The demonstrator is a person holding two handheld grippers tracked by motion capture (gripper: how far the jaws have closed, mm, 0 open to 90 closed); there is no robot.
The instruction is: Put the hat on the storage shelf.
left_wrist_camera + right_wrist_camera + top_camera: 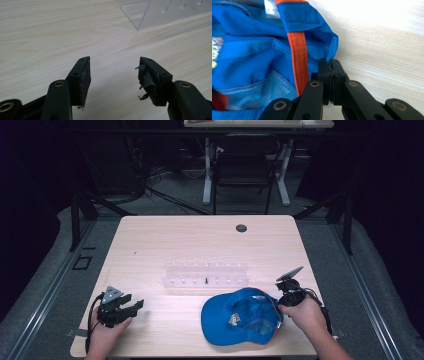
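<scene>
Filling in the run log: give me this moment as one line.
right gripper: shut on blue cap rim | left gripper: open, empty, over table | clear rack: behind cap

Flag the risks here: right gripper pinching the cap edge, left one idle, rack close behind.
1. The right gripper is shut on only a thin edge of the blue cap; the fabric may slip out when lifted.
2. The clear rack stands just behind the cap; a swing could knock it.
3. The left gripper is open, well apart, so the cap hangs unsupported.
</scene>
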